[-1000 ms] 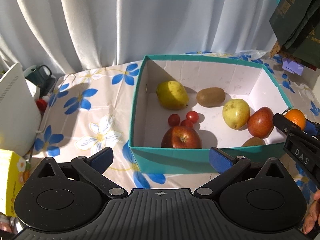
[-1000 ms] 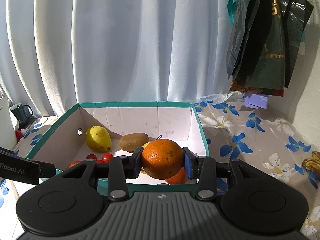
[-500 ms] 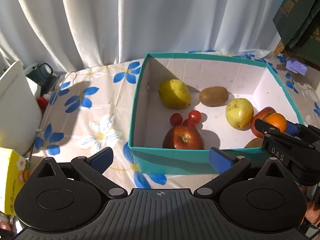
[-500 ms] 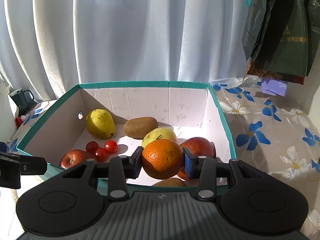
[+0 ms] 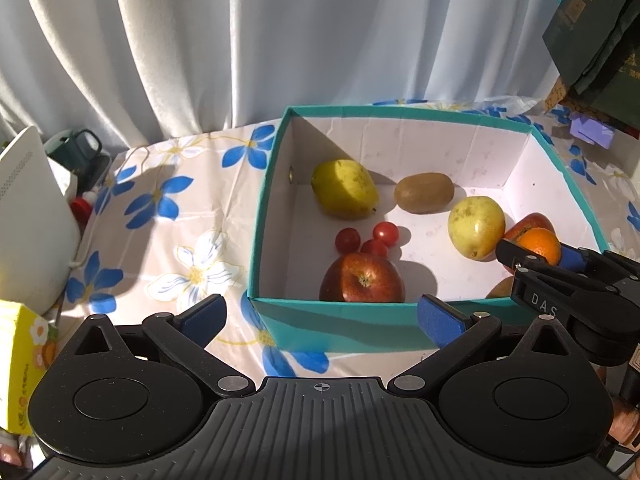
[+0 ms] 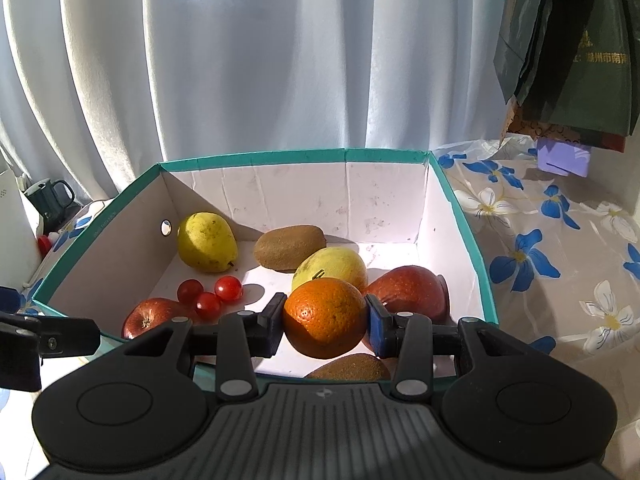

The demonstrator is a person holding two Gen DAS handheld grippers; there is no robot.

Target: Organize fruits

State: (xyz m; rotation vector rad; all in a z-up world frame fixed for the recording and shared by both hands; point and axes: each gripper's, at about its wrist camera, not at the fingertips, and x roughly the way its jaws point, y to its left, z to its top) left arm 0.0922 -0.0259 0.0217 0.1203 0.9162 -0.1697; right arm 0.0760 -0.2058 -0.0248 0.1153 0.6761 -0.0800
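Right wrist view: right gripper is clamping an orange between its two pads, jaws partly closed, holding it over the near right part of the teal box. Directly beyond the orange a yellow-green pear is lying; to its right a red apple; below it a kiwi is peeking out. Further ahead a second kiwi and a yellow pear are sitting near the back wall. Left of the gripper, three cherry tomatoes and another red apple are resting. Left wrist view: left gripper is hanging wide open, gripping nothing, just short of the box's near wall above the floral tablecloth.
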